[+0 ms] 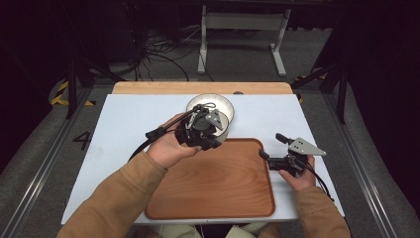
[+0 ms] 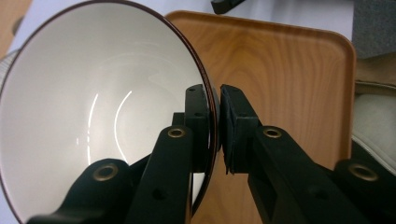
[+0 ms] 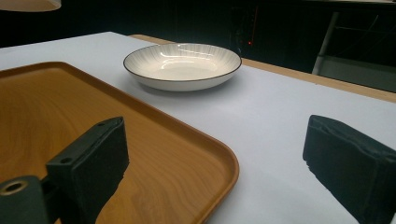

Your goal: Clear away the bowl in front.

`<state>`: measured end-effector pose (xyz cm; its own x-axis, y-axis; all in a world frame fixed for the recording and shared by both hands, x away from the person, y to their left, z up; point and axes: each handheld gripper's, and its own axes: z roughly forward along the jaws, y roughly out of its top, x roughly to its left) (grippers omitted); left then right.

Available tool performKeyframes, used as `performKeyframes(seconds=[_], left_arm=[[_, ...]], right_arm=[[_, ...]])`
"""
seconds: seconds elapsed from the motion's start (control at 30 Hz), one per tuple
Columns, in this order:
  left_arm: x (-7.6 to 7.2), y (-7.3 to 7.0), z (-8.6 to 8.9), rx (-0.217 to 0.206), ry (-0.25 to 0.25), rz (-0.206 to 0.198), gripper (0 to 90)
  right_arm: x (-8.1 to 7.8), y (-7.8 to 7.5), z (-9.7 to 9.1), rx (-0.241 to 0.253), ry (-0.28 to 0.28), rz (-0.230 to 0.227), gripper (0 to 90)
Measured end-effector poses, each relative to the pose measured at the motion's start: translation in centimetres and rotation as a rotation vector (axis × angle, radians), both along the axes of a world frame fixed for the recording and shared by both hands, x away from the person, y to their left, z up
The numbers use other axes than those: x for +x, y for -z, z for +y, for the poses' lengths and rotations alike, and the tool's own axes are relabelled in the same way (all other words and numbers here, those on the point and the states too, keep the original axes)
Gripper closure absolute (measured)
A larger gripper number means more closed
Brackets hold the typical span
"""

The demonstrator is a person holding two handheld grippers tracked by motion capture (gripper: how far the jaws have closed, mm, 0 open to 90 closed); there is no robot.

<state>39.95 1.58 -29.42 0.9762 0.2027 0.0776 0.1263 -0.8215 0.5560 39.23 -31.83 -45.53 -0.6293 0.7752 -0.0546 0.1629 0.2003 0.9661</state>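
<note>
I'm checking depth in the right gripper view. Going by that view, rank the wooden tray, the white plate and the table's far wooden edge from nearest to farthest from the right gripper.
1. Wooden tray: under the right gripper, its left jaw over the corner.
2. White plate: beyond the tray, on the white table.
3. Far wooden edge: behind the plate.

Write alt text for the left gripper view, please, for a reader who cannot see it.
The left gripper is shut on the rim of a white bowl, one black jaw inside and one outside. The bowl is tilted, its inside facing the camera. Behind it lies a wooden tray.
</note>
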Motion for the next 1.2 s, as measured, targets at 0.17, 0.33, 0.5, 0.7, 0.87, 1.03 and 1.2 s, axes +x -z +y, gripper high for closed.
performKeyframes(seconds=[0.17,0.33,0.5,0.7,0.87,1.03,1.2], left_arm=[[-0.4,0.7,0.1,0.016,0.009,0.019,82.6],[-1.0,1.4,0.0,0.029,0.017,0.036,82.6],[-1.5,2.1,-0.3,0.044,0.039,0.049,82.7],[-1.8,3.2,-0.6,0.071,0.051,0.066,82.6],[-2.0,3.9,-0.8,0.082,0.06,0.08,82.6],[-2.4,4.7,-1.0,0.099,0.071,0.096,82.5],[-2.6,5.2,-1.3,0.116,0.079,0.11,82.6]], right_arm=[[0.0,0.0,0.0,-0.001,0.001,-0.001,7.2],[0.0,0.0,0.0,-0.001,0.001,0.0,7.2],[0.0,0.0,0.0,0.0,0.001,0.0,7.2],[0.0,0.0,0.0,0.001,0.001,0.0,7.2],[0.0,0.0,0.0,0.001,0.001,0.0,7.2],[0.0,0.0,0.0,0.002,0.002,0.0,7.2],[0.0,0.0,0.0,0.002,0.001,-0.001,7.2]])
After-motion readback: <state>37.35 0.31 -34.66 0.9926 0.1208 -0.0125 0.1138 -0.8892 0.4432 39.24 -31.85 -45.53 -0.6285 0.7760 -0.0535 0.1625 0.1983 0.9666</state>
